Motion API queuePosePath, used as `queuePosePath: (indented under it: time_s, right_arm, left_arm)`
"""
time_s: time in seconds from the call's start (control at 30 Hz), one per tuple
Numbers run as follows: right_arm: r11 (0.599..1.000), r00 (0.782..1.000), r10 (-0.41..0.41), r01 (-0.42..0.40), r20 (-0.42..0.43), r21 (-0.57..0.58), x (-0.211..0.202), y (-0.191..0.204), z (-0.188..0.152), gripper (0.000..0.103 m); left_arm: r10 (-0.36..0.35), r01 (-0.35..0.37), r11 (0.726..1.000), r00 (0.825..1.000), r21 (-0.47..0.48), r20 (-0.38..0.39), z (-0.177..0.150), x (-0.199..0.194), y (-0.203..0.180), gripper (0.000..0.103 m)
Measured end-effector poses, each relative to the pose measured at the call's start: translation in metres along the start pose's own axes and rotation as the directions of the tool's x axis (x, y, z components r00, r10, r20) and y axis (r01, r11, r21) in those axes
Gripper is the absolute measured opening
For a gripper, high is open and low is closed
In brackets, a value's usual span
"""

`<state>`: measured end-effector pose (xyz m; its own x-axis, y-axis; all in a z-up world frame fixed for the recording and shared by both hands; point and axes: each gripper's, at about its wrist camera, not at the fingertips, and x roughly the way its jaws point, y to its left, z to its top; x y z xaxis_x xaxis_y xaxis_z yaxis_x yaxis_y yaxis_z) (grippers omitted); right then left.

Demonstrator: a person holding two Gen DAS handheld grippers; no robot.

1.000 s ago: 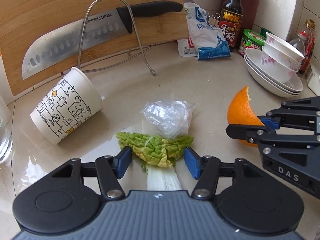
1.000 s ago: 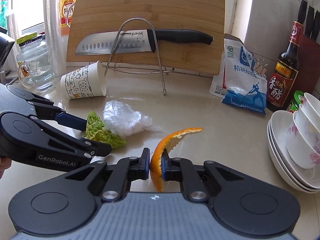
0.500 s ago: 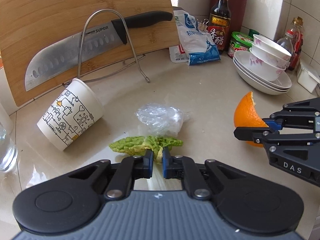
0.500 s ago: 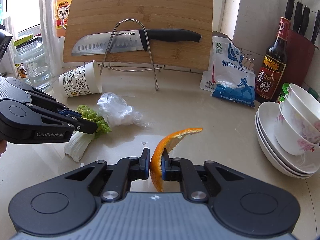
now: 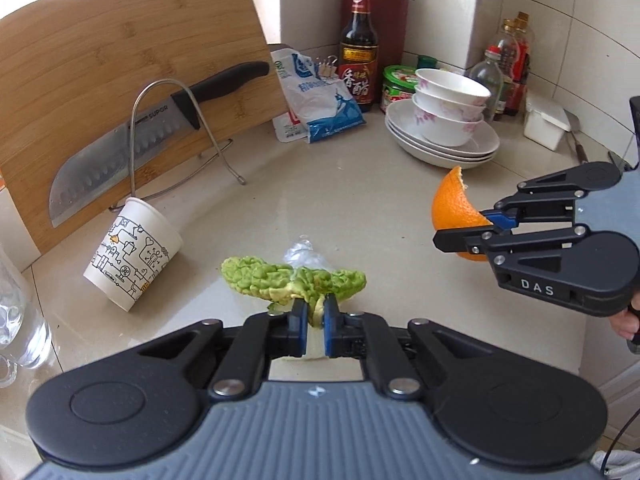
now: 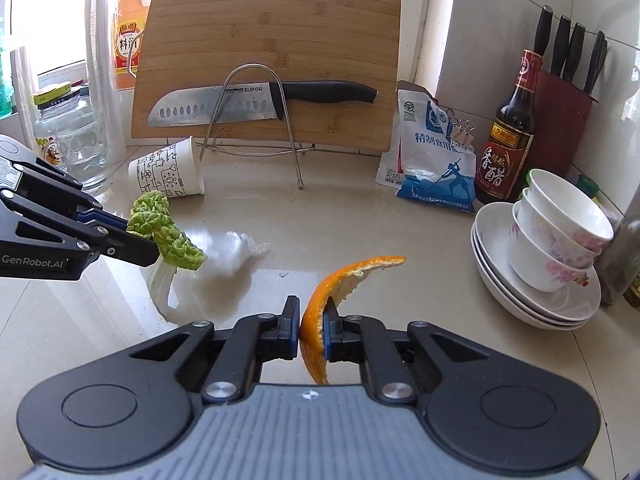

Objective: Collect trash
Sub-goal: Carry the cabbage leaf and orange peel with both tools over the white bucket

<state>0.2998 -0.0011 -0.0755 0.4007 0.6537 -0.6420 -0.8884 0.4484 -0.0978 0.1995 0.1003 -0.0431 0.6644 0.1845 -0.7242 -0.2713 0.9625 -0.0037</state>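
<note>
- While both hands are loaded up, here's where I think this could go sideways: the left gripper [image 5: 316, 322] has its fingers clamped shut on the cabbage leaf [image 6: 168, 236], pinching it right where the green frill meets the white stalk, and the leaf hangs clear above the desk [image 5: 360, 216]
- That's a thin, floppy bite. The stalk dangles below the fingers and the frill flops out both sides, so a quick swing could tear the leaf or let it slide out
- Right gripper [image 6: 311, 322] is closed on the orange peel [image 6: 340, 292], held on edge with most of the curl sticking up past the fingertips. It's stiff, but the grip is on a narrow strip, so it could twist or pop free if it bumps anything
- The two grippers are pretty near each other, and the peel sits just beside the left one's path in the left wrist view, so a clash seems possible
- Stack of bowls [image 6: 560, 232] on plates is close on the right, and a wide sweep that way could clip it
- Crumpled plastic wrap [image 5: 300, 252] and the tipped paper cup [image 5: 134, 258] are lying on the desk, easy to forget since both hands are full
- No bin in sight, so can't tell how far this stuff has to travel
</note>
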Motion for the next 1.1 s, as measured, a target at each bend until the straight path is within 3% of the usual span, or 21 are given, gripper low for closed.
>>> queuePosePath:
  time_s: [0.37,0.63,0.87,1.1]
  right_arm:
    - [0.998,0.998,-0.056,0.055,0.017,0.04,-0.065,0.016,-0.027,0.014]
    - [0.986,0.992,-0.129,0.128,0.001,0.105,-0.111,0.015,-0.061,0.014]
    - [0.956,0.976,-0.218,0.219,-0.028,0.196,-0.152,0.005,-0.098,0.014]
    - [0.887,0.936,-0.341,0.352,-0.09,0.299,-0.196,-0.009,-0.142,0.014]
  left_arm:
    - [-0.139,0.137,0.98,0.99,0.142,0.0,-0.003,-0.039,-0.039,0.005]
    - [-0.261,0.257,0.924,0.965,0.282,-0.024,0.0,-0.055,-0.083,0.005]
    - [-0.375,0.373,0.835,0.924,0.403,-0.078,0.0,-0.056,-0.137,0.005]
    - [-0.496,0.505,0.699,0.853,0.507,-0.165,0.0,-0.045,-0.204,0.005]
